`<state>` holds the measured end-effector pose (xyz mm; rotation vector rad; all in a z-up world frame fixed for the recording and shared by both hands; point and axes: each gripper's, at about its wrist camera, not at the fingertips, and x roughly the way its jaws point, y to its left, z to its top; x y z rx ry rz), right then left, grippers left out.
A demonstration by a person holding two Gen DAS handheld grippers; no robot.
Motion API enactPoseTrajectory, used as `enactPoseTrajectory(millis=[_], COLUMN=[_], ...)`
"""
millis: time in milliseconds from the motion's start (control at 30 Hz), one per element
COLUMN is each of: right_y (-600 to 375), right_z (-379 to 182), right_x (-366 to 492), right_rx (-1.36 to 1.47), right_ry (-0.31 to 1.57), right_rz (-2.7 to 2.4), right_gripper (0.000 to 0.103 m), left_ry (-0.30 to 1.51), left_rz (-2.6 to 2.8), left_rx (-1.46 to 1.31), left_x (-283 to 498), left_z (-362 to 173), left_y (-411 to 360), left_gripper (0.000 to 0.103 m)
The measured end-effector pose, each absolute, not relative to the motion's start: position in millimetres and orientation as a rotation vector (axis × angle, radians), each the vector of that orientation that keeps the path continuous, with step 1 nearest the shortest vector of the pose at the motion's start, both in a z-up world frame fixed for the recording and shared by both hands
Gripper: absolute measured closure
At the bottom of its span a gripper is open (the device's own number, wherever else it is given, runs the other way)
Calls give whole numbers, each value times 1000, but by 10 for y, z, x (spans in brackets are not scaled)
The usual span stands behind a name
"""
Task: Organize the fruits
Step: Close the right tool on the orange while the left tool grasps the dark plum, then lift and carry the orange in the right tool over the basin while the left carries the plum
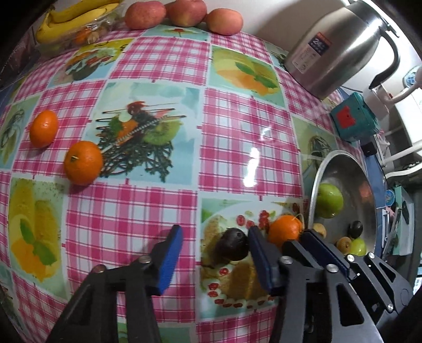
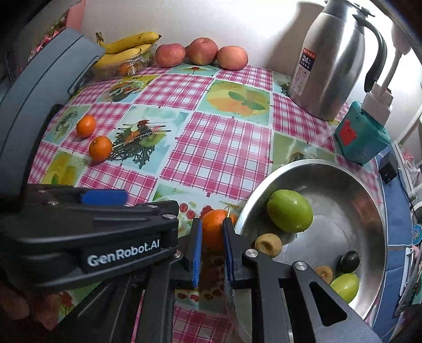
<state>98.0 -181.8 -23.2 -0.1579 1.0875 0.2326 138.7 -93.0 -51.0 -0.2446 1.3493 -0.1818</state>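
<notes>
Clearly "GenRobot.AI" on left gripper (image 1: 215, 254) — jaws apart; right gripper (image 2: 212, 253) clamps orange (image 2: 214, 227); flask (image 2: 329, 60) label "24".

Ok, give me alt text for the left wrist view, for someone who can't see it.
The left gripper stands open around a dark fruit on a pink checked tablecloth, beside an orange and a metal bowl of small fruit. Two more oranges lie at left, apples and bananas at the back.
</notes>
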Motion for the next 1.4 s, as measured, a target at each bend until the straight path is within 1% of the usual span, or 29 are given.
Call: enactPoseTrajectory(millis=[33, 67, 267, 367, 400, 433, 767, 833, 867, 900, 967, 1167, 1400], right_y=[-1828, -1832, -1851, -1860, -1859, -1860, -1910, -1913, -1909, -1893, -1878, -1769, -1487], right_z=[-230, -230, -232, -231, -231, -231, -214, -202, -198, -195, -202, -144, -229], right_x=[975, 973, 965, 965, 965, 963, 973, 976, 981, 984, 988, 1009, 1046], right_rx=[-154, -153, -144, -139, -138, -139, -102, -96, -103, -128, -160, -229, -461], right_ry=[1088, 1088, 1089, 1091, 1091, 1092, 1088, 1080, 1077, 1075, 1074, 1051, 1067], right_rz=[234, 235, 247, 252, 254, 255, 262, 266, 264, 251, 237, 260, 356], right_gripper=[88, 90, 90, 90, 90, 90, 89, 86, 82, 74, 70, 70, 70], left_ry=[1352, 1354, 1362, 1360, 1359, 1360, 1362, 1363, 1362, 1362, 1360, 1340, 1315], left_rz=[-187, -195, -219, -202, -195, -189, -176, -162, -154, -143, -123, -92, -61], left_rx=[-251, -259, -288, -278, -275, -273, -291, -307, -309, -313, -321, -360, -397], left_x=[1390, 1394, 1408, 1414, 1399, 1398, 1334, 1339, 1338, 1338, 1344, 1347, 1376], left_z=[-517, -515, -521, -515, -515, -520, -472, -469, -467, -463, -456, -389, -296], left_y=[-966, -1000, -1080, -1100, -1069, -1059, -829, -768, -743, -696, -608, -352, -59], left_gripper=[57, 59, 65, 70, 75, 75, 77, 77, 77, 77, 77, 77, 77])
